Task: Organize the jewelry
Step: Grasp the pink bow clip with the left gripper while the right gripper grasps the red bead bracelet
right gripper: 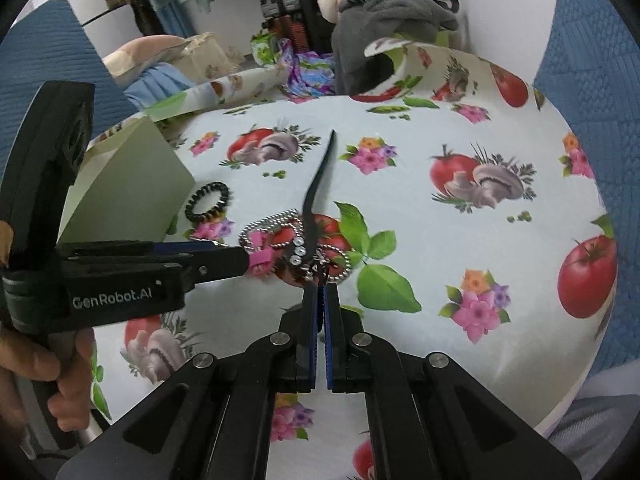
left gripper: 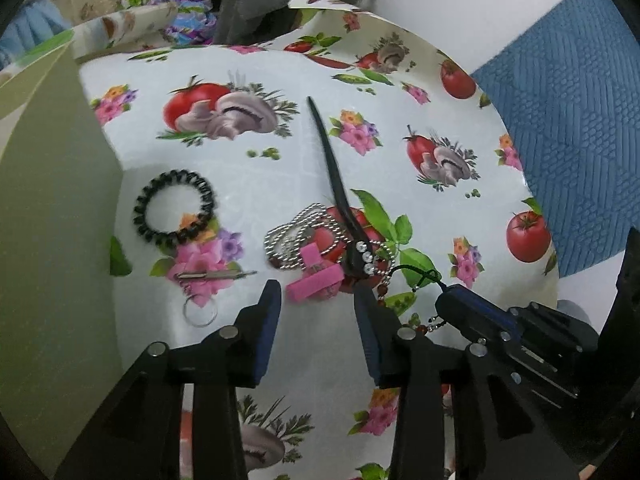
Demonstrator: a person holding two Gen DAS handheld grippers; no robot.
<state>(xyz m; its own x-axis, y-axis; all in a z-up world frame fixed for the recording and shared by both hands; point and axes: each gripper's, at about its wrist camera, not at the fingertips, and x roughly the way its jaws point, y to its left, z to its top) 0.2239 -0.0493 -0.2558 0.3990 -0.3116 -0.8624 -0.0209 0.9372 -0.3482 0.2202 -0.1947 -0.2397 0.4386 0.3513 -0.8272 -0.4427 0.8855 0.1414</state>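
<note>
A black hair stick [left gripper: 334, 176] with rhinestones at its base lies across a silver bead chain [left gripper: 296, 236] on the tablecloth. A pink clip [left gripper: 314, 276] lies just in front of my open left gripper [left gripper: 318, 292]. A black spiral hair tie [left gripper: 175, 209] and a key ring with a metal pin [left gripper: 200, 312] lie to the left. My right gripper [right gripper: 320, 285] is shut on a thin black cord with red beads [left gripper: 416, 276] at the hair stick's base [right gripper: 298, 254]. The right gripper also shows in the left wrist view [left gripper: 452, 294].
A green box [right gripper: 128, 184] stands at the table's left, beside the hair tie [right gripper: 209, 201]. Clothes and bags [right gripper: 384, 12] pile behind the table. Blue fabric [left gripper: 568, 128] lies past the table's right edge. The floral tablecloth [right gripper: 440, 240] spreads to the right.
</note>
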